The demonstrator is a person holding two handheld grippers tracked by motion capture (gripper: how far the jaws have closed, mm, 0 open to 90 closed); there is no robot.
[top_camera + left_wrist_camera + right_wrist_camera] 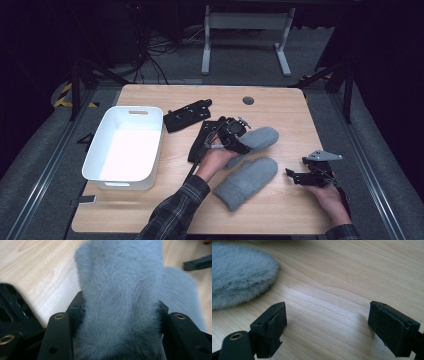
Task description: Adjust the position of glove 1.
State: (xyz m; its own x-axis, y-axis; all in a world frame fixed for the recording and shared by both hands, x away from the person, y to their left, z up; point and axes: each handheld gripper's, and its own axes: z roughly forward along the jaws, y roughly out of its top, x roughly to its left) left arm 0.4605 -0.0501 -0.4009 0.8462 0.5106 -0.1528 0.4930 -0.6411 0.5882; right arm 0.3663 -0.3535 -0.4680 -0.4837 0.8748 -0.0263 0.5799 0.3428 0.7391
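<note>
1. Step in hand, as judged: pick-up of one grey fuzzy mitten (260,138). It is clamped by the left tool (235,137) near mid-bench, its far end lying toward the right.
2. In the left gripper view the mitten (120,300) is seen squeezed between both jaws, pile bulging over the pads. Left tool: clenched on the mitten.
3. Right tool (300,176) is held low over the bench (280,210) at the right edge, jaws spread wide, nothing between them. In the right gripper view, bare wood is seen between the pads (274,325).
4. A second mitten (247,181) lies flat just in front of the held one, ungrasped, the two close or touching.
5. Look of the mitten: soft, thick, short grey fur, rounded tip, limp; likely to sag when lifted.
6. Next move, judged: the mitten is probably meant for the white bin (100,165) at the left, so a carry over the black straps (187,116) and the bin's rim is called for, then release.
</note>
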